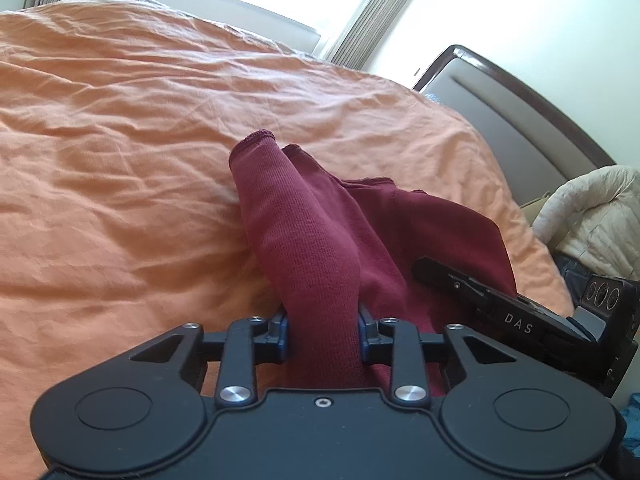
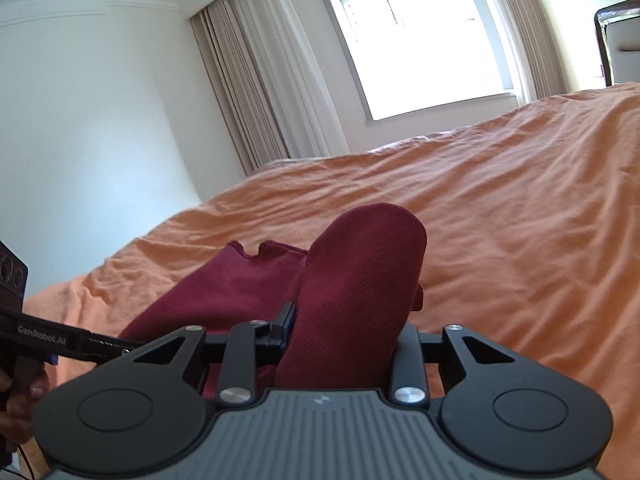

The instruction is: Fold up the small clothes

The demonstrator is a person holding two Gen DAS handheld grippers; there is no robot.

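Observation:
A small maroon knit garment (image 1: pixel 360 232) lies bunched on the orange bedspread (image 1: pixel 120 140). My left gripper (image 1: pixel 323 332) is shut on a fold of it, which drapes forward over the fingers. My right gripper (image 2: pixel 344 336) is shut on another fold of the same garment (image 2: pixel 360 272), which hides its fingertips. The right gripper also shows in the left wrist view (image 1: pixel 500 308), close at the right. The left gripper shows in the right wrist view (image 2: pixel 72 344) at the left edge. Both hold the cloth a little above the bed.
The orange bedspread (image 2: pixel 520 220) stretches away to a window (image 2: pixel 420 40) with curtains. A padded headboard (image 1: pixel 520 120) stands at the right. A pale quilted jacket (image 1: pixel 592 216) lies beside the bed's right edge.

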